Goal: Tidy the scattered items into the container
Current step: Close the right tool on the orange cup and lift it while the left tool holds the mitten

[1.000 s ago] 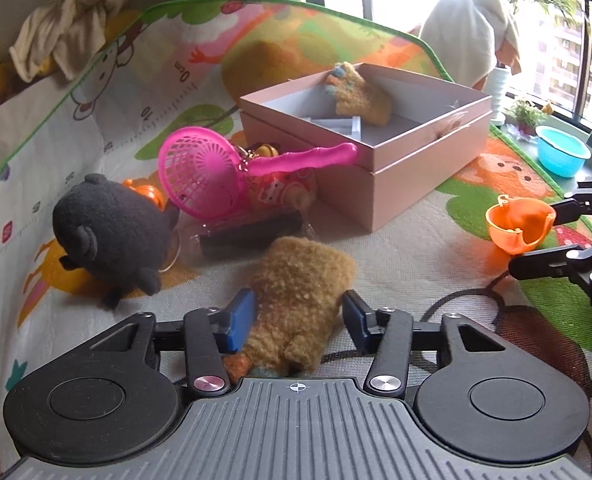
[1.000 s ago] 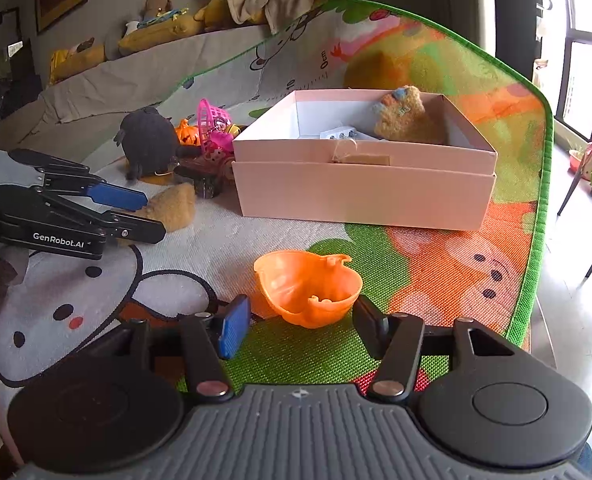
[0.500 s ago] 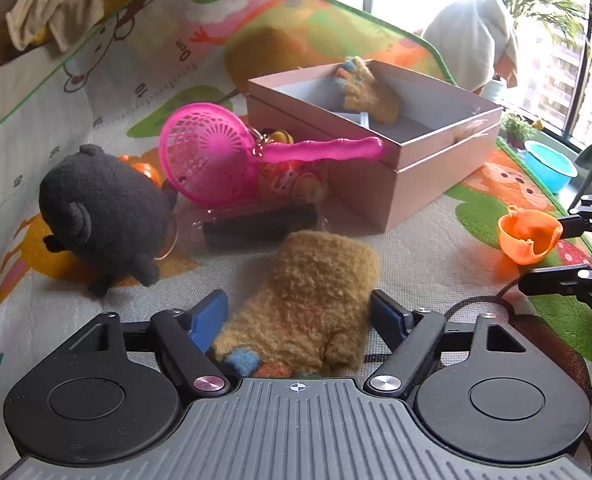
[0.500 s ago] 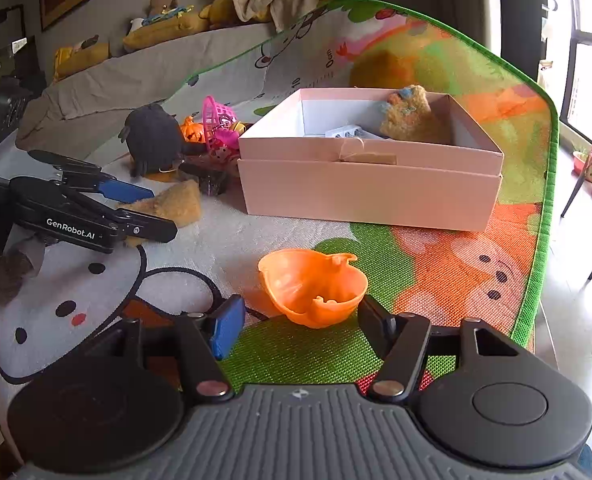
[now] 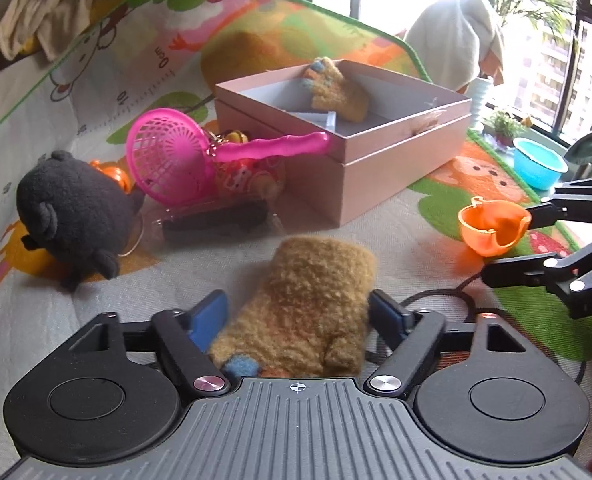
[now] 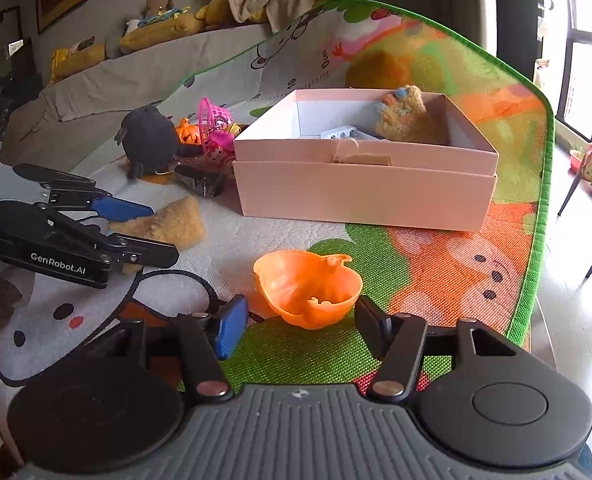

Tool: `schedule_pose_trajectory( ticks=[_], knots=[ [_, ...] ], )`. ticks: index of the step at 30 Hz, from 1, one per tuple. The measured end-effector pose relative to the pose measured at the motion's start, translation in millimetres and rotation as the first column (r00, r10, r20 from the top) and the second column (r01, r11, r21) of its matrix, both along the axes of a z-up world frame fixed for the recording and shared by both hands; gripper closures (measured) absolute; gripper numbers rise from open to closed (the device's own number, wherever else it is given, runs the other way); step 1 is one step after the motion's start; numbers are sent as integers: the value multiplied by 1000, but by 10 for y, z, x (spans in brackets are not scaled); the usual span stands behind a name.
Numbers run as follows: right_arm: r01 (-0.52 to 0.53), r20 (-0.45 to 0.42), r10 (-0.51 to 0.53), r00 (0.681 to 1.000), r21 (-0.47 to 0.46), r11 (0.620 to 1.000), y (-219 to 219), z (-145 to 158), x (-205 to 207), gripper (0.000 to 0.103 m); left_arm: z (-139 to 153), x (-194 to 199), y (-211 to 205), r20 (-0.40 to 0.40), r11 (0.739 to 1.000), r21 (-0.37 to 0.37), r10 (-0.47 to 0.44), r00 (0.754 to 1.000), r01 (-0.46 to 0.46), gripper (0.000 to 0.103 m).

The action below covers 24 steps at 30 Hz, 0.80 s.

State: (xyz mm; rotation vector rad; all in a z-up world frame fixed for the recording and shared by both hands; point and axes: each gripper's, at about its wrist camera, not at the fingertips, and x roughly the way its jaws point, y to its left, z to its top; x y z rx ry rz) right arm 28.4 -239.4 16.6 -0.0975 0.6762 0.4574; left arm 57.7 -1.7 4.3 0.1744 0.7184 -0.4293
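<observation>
A fuzzy tan mitten (image 5: 308, 300) lies on the play mat between the open fingers of my left gripper (image 5: 300, 312); it also shows in the right wrist view (image 6: 167, 224). An orange pumpkin-shaped cup (image 6: 308, 288) lies on the mat between the open fingers of my right gripper (image 6: 296, 320); it also shows in the left wrist view (image 5: 492, 228). The open pink box (image 6: 360, 184) holds a matching tan mitten (image 6: 404, 116). The box also shows in the left wrist view (image 5: 376, 164).
Left of the box lie a black plush toy (image 5: 71, 208), a pink toy net (image 5: 167, 160) with its handle resting on the box rim, small bright toys (image 5: 243, 172) and a dark case (image 5: 215, 220). A blue bowl (image 5: 540, 162) sits beyond the mat edge.
My left gripper has moved forward, so the mitten sits deeper between its open fingers. My right gripper has crept closer to the orange cup. Nothing has been gripped.
</observation>
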Motion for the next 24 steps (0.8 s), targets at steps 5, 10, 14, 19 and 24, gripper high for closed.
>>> schedule_pose_trajectory(
  ticks=[5, 10, 14, 19, 24],
  knots=[
    [2, 18, -2, 1000, -34, 999, -39, 57, -44, 57, 39, -174, -161, 0, 1000, 7, -20, 1000, 20, 43],
    [-24, 51, 27, 998, -56, 998, -149, 216, -148, 58, 140, -385, -316, 2, 997, -30, -67, 998, 67, 51],
    [-36, 82, 44, 996, -90, 995, -232, 327, -229, 58, 236, -497, -437, 7, 994, -40, -101, 995, 101, 67],
    [-41, 85, 51, 995, -116, 992, -307, 342, -290, 58, 269, -591, -527, 22, 991, -25, -132, 991, 133, 64],
    [-35, 37, 39, 999, -103, 994, -345, 208, -284, 58, 154, -550, -429, 22, 993, 53, -110, 994, 109, 30]
  ],
)
